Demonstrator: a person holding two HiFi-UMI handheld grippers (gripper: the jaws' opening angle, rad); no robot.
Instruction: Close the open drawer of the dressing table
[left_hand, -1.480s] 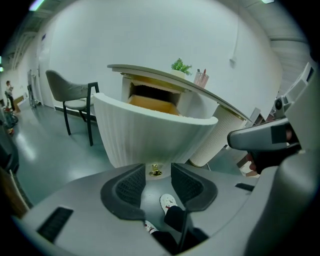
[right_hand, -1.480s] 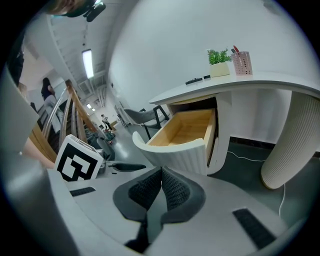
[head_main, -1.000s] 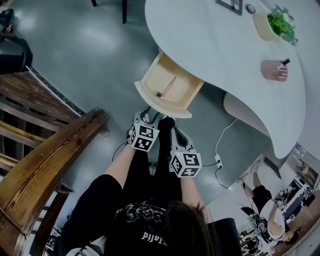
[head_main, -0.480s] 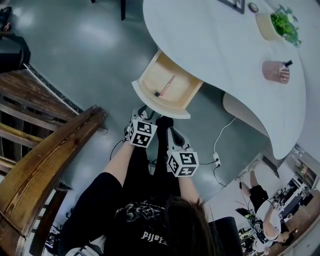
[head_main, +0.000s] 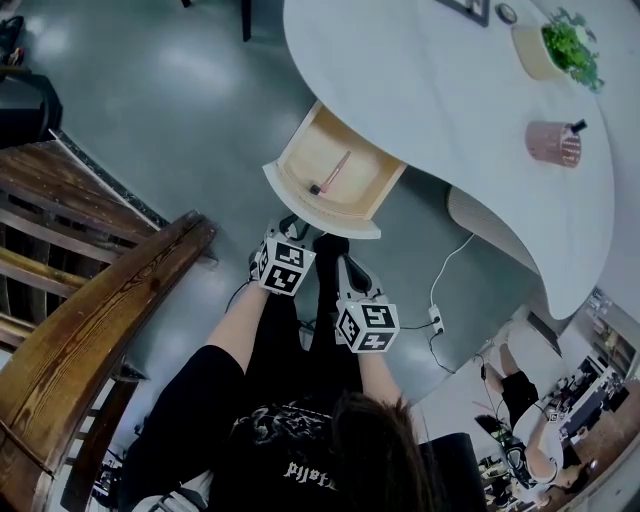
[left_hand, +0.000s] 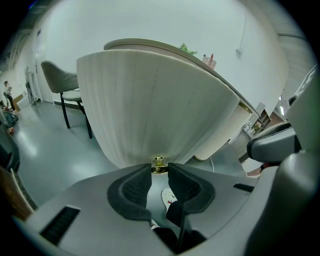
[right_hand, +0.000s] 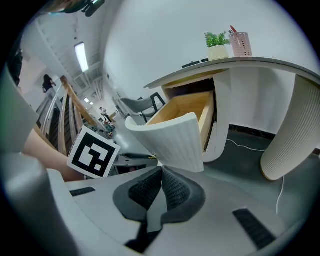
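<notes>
Brass, small and round: the knob (left_hand: 159, 163) at the tips of the left claw (left_hand: 160, 172) is offering little to bear on, so we are judging that a push could slide off it onto the ribbed front of the open drawer (left_hand: 155, 100). That front is filling the view just ahead of the claw and curving away to both sides. A shove off centre may be skewing the drawer and jamming it short of the dressing table (head_main: 430, 100). A hard shove may also be rattling the pink brush (head_main: 332, 172) lying inside.

Left claw: the jaws have just been closing and are standing narrowly apart, with the knob at the mouth of the gap. We are not seeing the pads press on it.

Right claw (right_hand: 161, 170): the jaws are together, with nothing between them. It is just under the drawer's lower edge; we cannot tell whether it is touching.
</notes>
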